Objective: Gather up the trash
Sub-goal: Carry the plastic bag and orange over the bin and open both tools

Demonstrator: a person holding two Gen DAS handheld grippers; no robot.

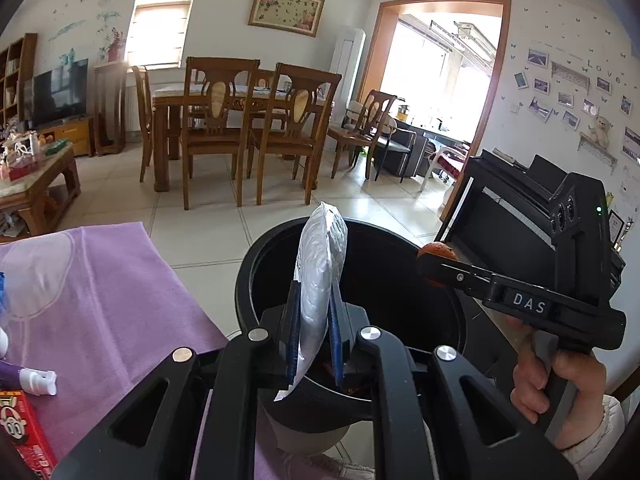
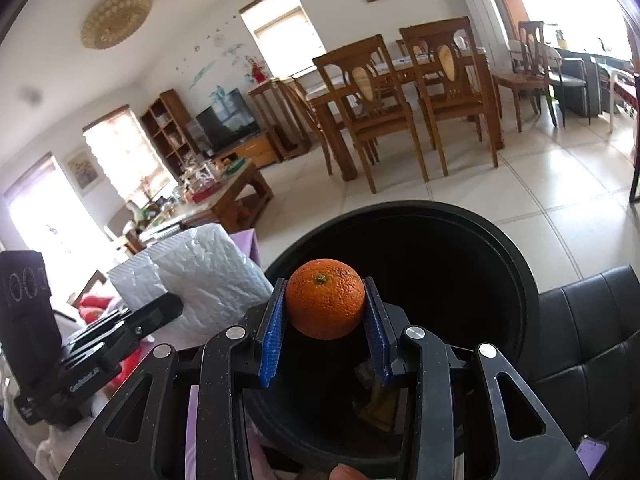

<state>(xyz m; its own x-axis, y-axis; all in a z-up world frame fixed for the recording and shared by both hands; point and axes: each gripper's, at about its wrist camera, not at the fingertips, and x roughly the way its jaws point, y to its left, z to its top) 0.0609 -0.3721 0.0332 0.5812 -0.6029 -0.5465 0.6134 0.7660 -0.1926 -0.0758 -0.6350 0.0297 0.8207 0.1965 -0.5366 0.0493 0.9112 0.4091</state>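
A black round trash bin [image 1: 400, 248] stands beside the purple-covered table; it also shows in the right wrist view [image 2: 516, 264]. My left gripper [image 1: 314, 304] is shut on a white bubble-wrap bag [image 1: 322, 264], held upright over the bin's mouth. The bag also shows in the right wrist view [image 2: 200, 280]. My right gripper [image 2: 325, 300] is shut on an orange [image 2: 325, 298], held above the bin's opening. In the left wrist view the right gripper [image 1: 438, 266] reaches in from the right with the orange [image 1: 438, 249] at its tip over the bin's rim.
The purple tablecloth [image 1: 120, 292] holds a red box [image 1: 24, 428] and a white pump bottle [image 1: 36, 380] at the left. A black leather seat [image 2: 592, 344] lies right of the bin. Dining chairs [image 1: 224, 120] and a coffee table [image 1: 36, 184] stand farther off on the tiled floor.
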